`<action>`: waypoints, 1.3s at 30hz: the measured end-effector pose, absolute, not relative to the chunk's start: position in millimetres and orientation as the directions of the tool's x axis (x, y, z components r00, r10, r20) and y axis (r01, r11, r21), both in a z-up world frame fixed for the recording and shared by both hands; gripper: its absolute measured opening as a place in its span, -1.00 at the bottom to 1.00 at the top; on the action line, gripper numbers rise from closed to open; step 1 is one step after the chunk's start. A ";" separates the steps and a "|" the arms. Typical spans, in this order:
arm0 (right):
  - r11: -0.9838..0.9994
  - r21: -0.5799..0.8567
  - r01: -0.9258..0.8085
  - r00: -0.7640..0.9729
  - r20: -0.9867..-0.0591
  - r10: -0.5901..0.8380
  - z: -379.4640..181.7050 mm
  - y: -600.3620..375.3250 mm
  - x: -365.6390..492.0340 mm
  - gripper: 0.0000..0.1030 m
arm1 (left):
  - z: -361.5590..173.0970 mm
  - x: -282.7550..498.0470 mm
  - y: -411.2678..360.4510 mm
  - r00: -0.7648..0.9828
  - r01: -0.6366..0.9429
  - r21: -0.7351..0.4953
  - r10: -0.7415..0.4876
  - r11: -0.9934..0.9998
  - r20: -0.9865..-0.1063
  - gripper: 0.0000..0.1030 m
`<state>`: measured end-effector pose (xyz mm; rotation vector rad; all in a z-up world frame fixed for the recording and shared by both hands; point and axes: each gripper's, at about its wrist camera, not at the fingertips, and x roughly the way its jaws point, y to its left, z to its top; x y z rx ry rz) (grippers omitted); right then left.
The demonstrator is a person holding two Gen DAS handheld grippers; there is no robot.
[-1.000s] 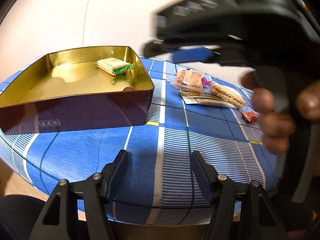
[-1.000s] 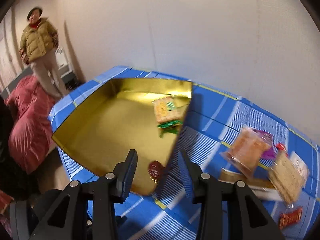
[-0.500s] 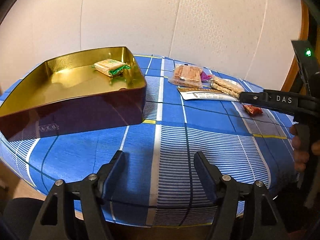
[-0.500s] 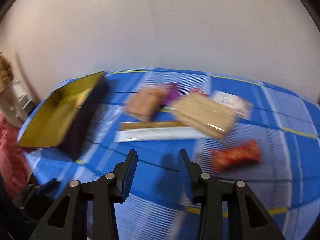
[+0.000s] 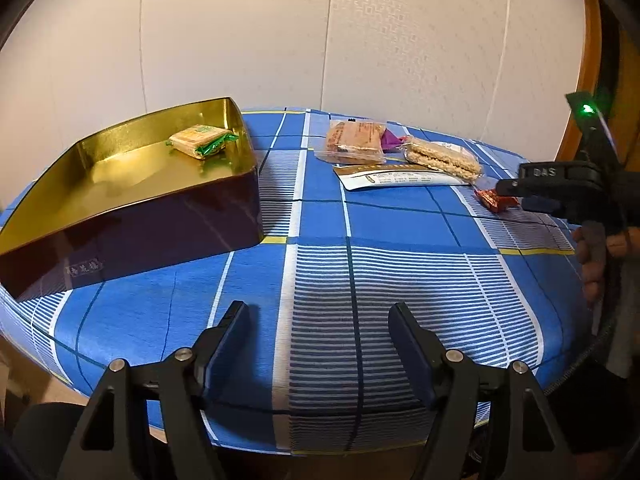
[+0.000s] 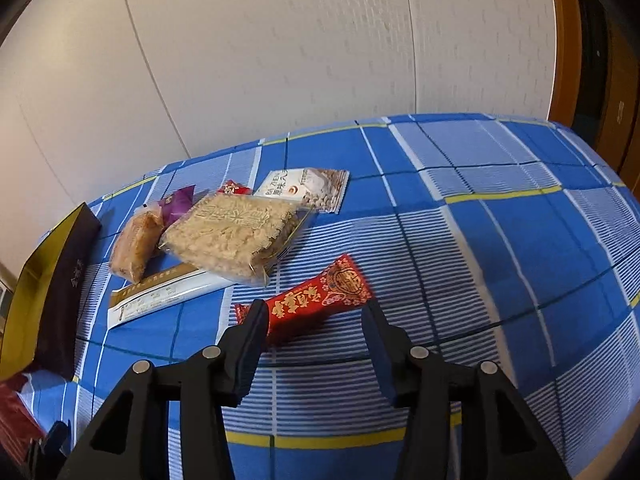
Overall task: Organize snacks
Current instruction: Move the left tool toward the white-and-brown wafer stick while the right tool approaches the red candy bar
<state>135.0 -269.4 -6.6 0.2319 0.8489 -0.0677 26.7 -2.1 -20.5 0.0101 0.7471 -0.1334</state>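
Right tongs (image 6: pixel 314 320) gape low over the red snack bar (image 6: pixel 304 304); left tongs (image 5: pixel 318 328) hover open, empty

The letters "DAS" stand in pale print on the black body of the right gripper (image 5: pixel 516 195), near the table's right edge. Chinese characters mark the red snack bar (image 6: pixel 316 300), the white peanut packet (image 6: pixel 306 188) and the dark tin (image 5: pixel 160 224)'s side label, too small to read.
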 end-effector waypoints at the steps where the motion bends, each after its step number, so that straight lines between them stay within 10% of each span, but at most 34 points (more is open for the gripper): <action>1: 0.971 0.179 0.161 0.654 -0.756 0.031 -8.5 -268.0 137.6 -0.04 | -20.4 27.0 -2.2 0.725 0.126 -0.039 -0.118 0.991 -0.679 0.42; 39: 0.950 0.235 0.204 0.600 -0.797 0.069 -18.4 -269.3 173.2 -0.03 | 6.8 44.4 -24.8 0.661 0.327 -0.058 -0.272 0.943 -0.700 0.42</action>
